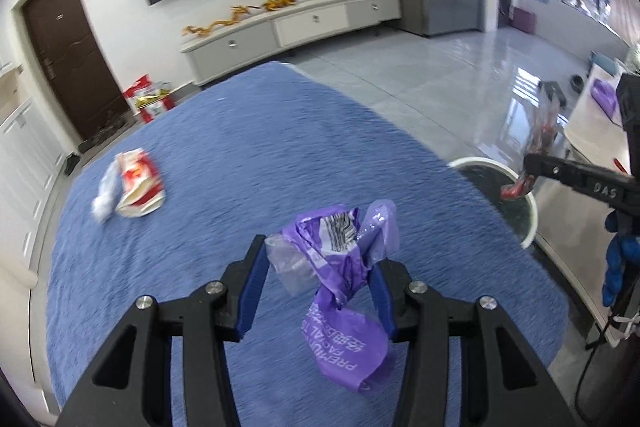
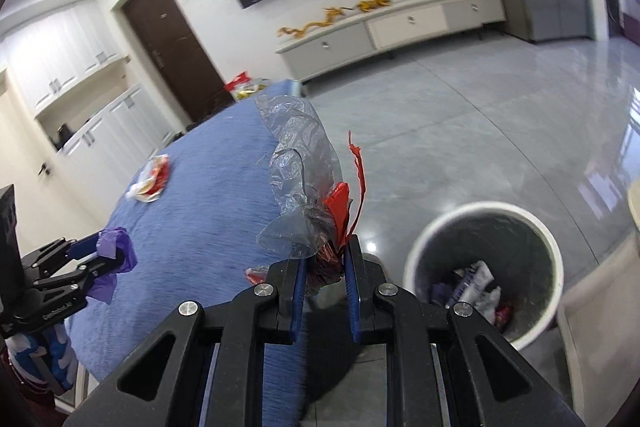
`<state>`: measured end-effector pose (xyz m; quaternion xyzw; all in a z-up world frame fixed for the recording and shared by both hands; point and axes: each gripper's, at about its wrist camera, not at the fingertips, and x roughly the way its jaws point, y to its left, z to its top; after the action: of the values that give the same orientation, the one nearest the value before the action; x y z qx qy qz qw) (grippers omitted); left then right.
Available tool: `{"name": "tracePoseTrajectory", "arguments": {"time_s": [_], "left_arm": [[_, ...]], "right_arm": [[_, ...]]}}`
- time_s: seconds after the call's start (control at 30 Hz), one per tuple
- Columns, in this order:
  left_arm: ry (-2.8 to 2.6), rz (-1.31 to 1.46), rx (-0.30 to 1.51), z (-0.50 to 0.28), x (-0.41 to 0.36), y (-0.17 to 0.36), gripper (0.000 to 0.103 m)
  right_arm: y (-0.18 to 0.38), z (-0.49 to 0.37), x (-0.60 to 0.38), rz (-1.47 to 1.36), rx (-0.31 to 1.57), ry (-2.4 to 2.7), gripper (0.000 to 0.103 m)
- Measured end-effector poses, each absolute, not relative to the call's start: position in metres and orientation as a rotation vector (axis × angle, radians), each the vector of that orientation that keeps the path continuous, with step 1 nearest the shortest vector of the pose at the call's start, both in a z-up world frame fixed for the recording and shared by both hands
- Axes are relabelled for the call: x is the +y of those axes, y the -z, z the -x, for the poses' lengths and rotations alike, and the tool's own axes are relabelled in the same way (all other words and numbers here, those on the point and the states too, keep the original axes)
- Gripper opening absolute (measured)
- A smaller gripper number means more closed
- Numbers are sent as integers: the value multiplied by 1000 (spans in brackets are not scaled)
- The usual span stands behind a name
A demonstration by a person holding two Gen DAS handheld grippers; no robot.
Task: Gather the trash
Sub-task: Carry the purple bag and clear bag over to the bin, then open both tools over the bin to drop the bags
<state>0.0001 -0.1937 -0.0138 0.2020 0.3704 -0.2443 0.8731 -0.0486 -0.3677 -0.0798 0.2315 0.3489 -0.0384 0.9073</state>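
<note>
My left gripper (image 1: 318,259) is shut on a crumpled purple tissue wrapper (image 1: 340,275) and holds it above the blue tablecloth (image 1: 248,163); it also shows in the right wrist view (image 2: 106,261). My right gripper (image 2: 325,259) is shut on a clear and red plastic wrapper (image 2: 308,187), just left of the white trash bin (image 2: 548,255), which holds several scraps. In the left wrist view the right gripper (image 1: 528,167) hangs its wrapper (image 1: 540,139) over the bin (image 1: 530,215). A red and white wrapper (image 1: 134,189) lies on the cloth at far left.
The bin stands on the shiny grey tile floor (image 2: 480,115) beside the table's right edge. A white TV cabinet (image 1: 296,27) and a dark door (image 1: 68,55) line the far wall. A pale counter (image 1: 592,131) sits right of the bin.
</note>
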Motion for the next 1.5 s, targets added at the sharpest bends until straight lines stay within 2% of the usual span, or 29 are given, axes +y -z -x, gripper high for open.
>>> {"name": "tracePoseTrajectory", "arguments": {"time_s": [0.37,0.67,0.93,0.97,1.07,1.17,1.5], "left_arm": [[759,-386,895,-29,-306,28,47],[895,-293,1044,-62,-402,59,47],[961,-210,1153,-78,-441,80,51],[967,-203,1162,-79,-442,81,53],[975,-190,1166,-78,-440,80,56],[980,-187,1162,-77,-438,78,57],[935,-223,1095,-60,-409,57,58]], "right_arm": [[128,71,-440,-580,756,246,20],[153,57,-477,-582,781,339,21],[166,43,-494,-567,804,405,21],[167,42,-494,-563,811,411,23],[171,40,-497,-556,827,443,41],[173,42,-498,-563,830,460,47],[158,68,-490,-579,811,479,49]]}}
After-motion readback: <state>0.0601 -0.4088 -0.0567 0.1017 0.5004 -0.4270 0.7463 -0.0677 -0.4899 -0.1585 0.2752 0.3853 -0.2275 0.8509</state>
